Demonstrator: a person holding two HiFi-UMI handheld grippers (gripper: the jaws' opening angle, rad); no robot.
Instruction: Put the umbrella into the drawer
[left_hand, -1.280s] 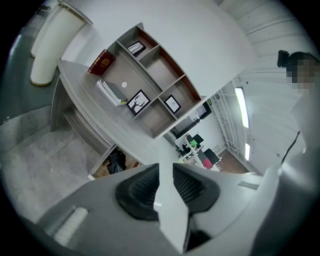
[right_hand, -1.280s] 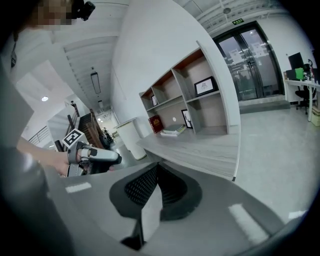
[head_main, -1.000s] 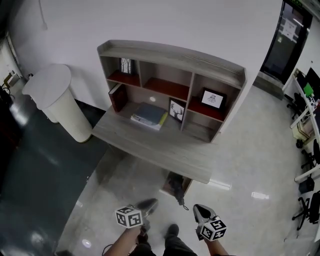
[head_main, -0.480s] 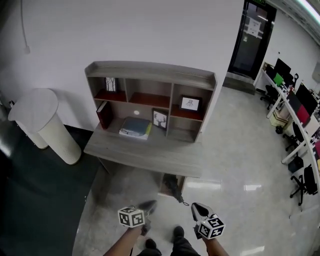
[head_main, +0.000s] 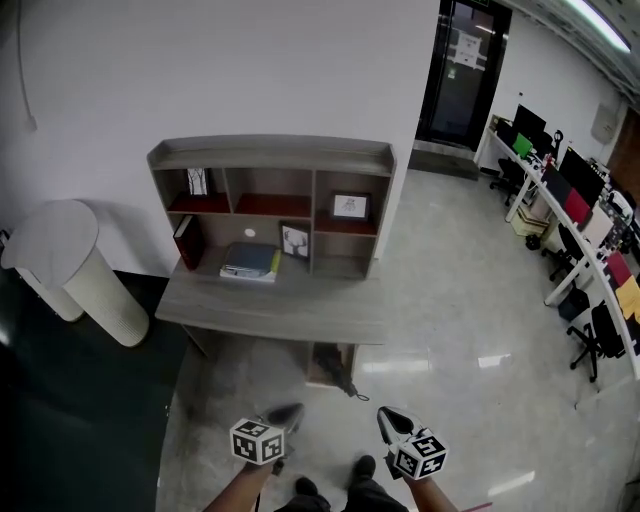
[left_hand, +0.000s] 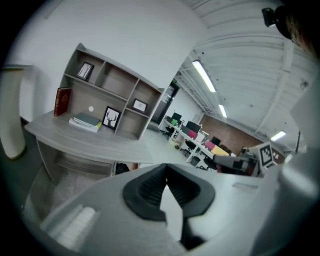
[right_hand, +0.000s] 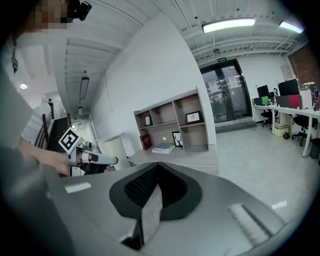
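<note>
The dark folded umbrella (head_main: 333, 366) lies in the open drawer (head_main: 322, 379) under the grey desk (head_main: 270, 312), its strap hanging over the drawer's front. Both grippers are held well back from the desk, above the pale floor. My left gripper (head_main: 289, 412) is shut with nothing in it; in the left gripper view its pads (left_hand: 166, 166) meet at the tips. My right gripper (head_main: 386, 415) is likewise shut and empty, its pads (right_hand: 158, 165) touching. The umbrella (left_hand: 122, 169) shows as a dark shape below the desk edge.
A hutch (head_main: 270, 200) with a red book, picture frames and a stack of books (head_main: 249, 261) stands on the desk. A white cylindrical bin (head_main: 72, 268) is left of it. Office desks and chairs (head_main: 585, 240) line the right side, with a glass door (head_main: 463, 72) behind.
The desk has shrunk and shifted left in the head view as the view pulled back and more of the room at right came in. Both grippers stay low in the frame, empty.
</note>
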